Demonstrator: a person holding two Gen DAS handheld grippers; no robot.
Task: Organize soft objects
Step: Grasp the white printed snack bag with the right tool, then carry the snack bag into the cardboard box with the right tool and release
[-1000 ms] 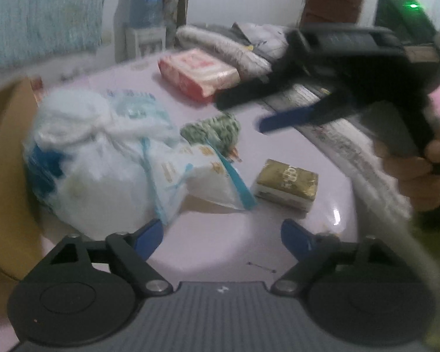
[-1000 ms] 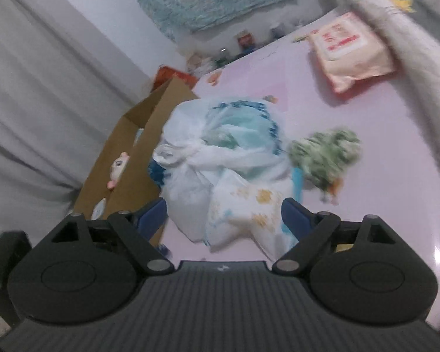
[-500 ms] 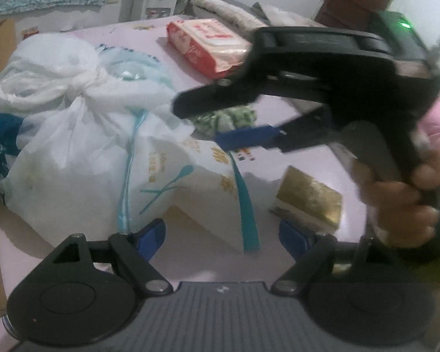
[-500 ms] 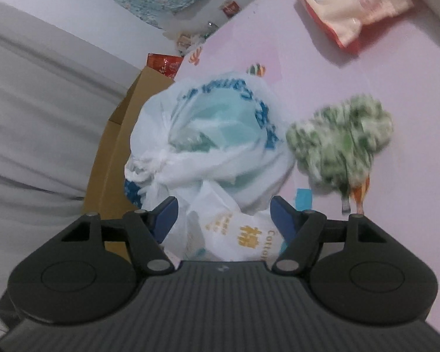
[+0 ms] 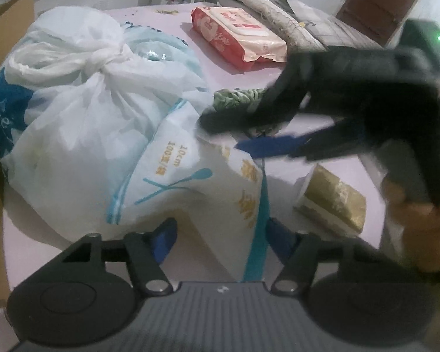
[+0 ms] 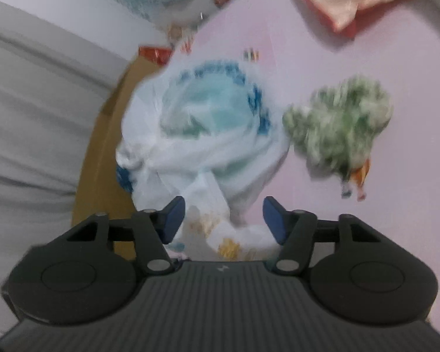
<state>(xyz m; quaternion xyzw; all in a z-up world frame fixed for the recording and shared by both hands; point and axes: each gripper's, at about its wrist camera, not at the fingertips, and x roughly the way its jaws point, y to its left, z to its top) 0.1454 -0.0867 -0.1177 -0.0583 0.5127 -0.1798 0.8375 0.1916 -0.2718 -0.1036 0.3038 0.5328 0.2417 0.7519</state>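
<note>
A white cotton-pad pack point(image 5: 208, 182) with a teal stripe leans on a knotted white plastic bag point(image 5: 82, 94) on the pink table point(image 5: 249, 67). My left gripper point(image 5: 221, 239) straddles the pack's near edge; its jaws are closing and a gap still shows at the left pad. My right gripper point(image 5: 223, 135) reaches in from the right over the pack's top. In the blurred right wrist view that gripper point(image 6: 223, 220) is closing around the pack's corner point(image 6: 220, 234), pads not pressing. The bag point(image 6: 208, 129) sits just beyond it.
A green fluffy thing point(image 5: 234, 98) lies behind the pack, a red-and-pink wipes pack point(image 5: 237, 38) farther back, a gold box point(image 5: 331, 202) at the right. A cardboard box point(image 5: 3, 29) stands left of the bag. Folded blankets point(image 5: 264, 3) line the far edge. A hand point(image 5: 419, 228) holds the right gripper.
Both grippers have come down and closer to the cotton-pad pack. Their jaws have narrowed around it. In the left wrist view the right gripper has swung left over the pack.
</note>
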